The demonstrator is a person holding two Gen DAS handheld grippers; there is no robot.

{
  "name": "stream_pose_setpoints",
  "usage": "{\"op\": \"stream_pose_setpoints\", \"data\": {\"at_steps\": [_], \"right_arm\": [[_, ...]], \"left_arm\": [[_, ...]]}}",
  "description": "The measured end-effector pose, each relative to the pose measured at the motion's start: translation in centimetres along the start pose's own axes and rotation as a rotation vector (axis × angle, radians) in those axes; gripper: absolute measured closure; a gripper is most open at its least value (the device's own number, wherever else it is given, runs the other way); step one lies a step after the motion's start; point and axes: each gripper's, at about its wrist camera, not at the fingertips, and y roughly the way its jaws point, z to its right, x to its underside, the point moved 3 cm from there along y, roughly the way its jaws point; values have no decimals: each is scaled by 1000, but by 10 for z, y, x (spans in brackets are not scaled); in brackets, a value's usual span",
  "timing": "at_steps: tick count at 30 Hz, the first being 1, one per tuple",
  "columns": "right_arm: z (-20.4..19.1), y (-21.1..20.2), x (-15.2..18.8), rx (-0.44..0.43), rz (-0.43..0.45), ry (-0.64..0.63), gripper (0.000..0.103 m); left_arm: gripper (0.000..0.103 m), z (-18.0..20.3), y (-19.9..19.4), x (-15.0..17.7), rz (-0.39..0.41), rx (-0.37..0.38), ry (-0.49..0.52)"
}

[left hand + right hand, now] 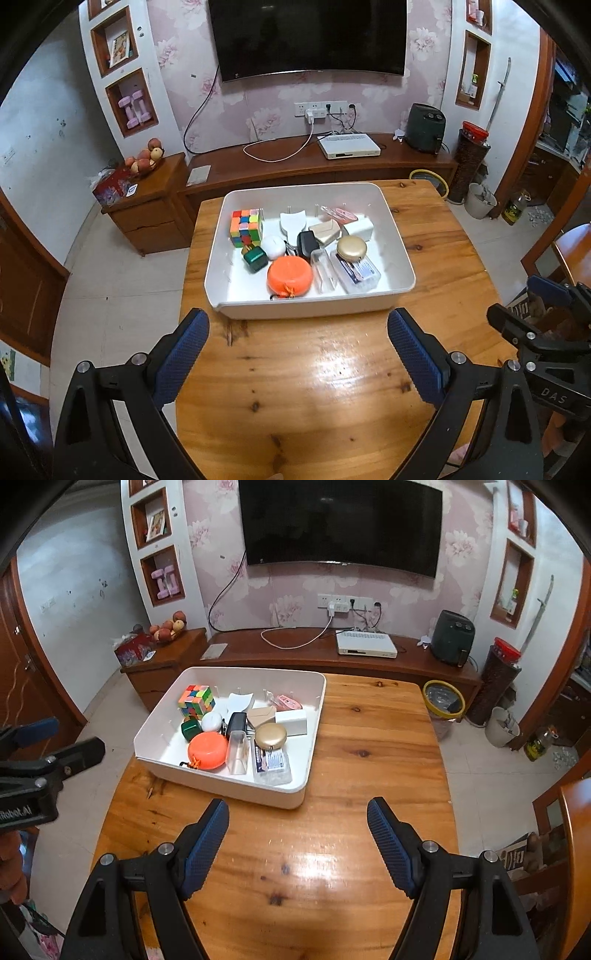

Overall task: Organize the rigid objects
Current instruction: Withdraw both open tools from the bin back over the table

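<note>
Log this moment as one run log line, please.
left gripper: open, empty | right gripper: open, empty | white bin: on wooden table, holds Rubik's cube, orange case

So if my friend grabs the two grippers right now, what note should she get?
Left hand-held gripper: open, empty, above the table.
Right hand-held gripper: open, empty, beside it.
All the small things lie in the white bin on the wooden table: puzzle cube, orange case, gold compact and others.
Done: nothing loose on the table.
Left: perhaps tidying inside the bin.
</note>
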Motion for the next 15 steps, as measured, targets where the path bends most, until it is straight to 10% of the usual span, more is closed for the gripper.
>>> {"op": "stream_pose_setpoints", "data": {"at_steps": [15], "right_arm": [[6, -56, 64, 14, 111, 105, 22]], "left_arm": [[5, 16, -36, 61, 30, -5, -79]]}}
